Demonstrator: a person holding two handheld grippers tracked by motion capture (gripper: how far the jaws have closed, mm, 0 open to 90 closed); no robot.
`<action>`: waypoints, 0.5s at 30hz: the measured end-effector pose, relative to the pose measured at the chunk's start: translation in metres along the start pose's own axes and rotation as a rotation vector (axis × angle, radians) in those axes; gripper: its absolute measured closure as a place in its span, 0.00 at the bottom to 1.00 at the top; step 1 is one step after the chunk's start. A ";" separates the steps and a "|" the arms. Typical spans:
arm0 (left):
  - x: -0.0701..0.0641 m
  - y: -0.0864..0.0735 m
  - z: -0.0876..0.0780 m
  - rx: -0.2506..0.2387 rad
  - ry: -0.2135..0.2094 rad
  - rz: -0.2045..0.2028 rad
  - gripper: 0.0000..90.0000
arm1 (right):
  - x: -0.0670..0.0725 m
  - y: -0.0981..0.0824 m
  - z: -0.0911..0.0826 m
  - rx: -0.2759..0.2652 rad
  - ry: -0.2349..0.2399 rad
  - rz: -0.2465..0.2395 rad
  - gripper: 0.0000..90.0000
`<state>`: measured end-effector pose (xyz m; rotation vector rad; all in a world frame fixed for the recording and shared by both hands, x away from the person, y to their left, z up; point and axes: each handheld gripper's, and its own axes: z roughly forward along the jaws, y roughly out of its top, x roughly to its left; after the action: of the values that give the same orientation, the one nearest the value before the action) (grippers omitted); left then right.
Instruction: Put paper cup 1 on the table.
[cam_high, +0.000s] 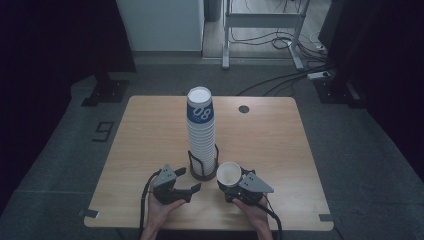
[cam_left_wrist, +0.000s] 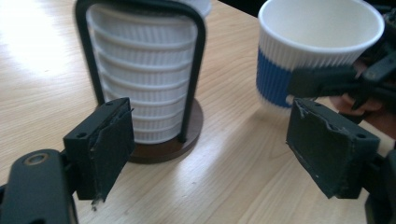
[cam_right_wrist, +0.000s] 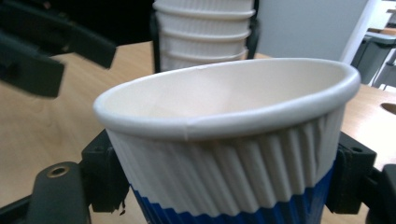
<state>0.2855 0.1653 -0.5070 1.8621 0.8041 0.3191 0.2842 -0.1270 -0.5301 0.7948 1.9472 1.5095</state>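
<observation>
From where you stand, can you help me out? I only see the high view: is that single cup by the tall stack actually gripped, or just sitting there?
Observer: It is gripped. In the right gripper view the right gripper has a jaw pressed on each side of the single cup.
Operator: And is the cup plain white?
Observer: No, a blue band circles its lower part, below white ribbing.
Operator: Is the other gripper holding anything?
Observer: No. The left gripper has its jaws wide apart with nothing between them, facing the stack of cups in its black wire holder.
</observation>
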 end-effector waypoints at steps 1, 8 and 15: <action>0.002 -0.002 0.000 -0.004 0.007 -0.004 0.16 | -0.002 0.001 0.001 0.001 -0.005 0.010 0.21; 0.010 -0.015 -0.002 -0.021 0.051 -0.014 0.16 | -0.017 0.005 0.006 0.007 -0.061 0.055 0.21; 0.004 -0.022 0.000 -0.045 0.107 0.047 0.16 | -0.032 0.012 0.012 0.005 -0.092 0.082 0.21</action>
<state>0.2803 0.1732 -0.5277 1.8358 0.8190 0.4661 0.3161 -0.1400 -0.5189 0.9404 1.8719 1.4891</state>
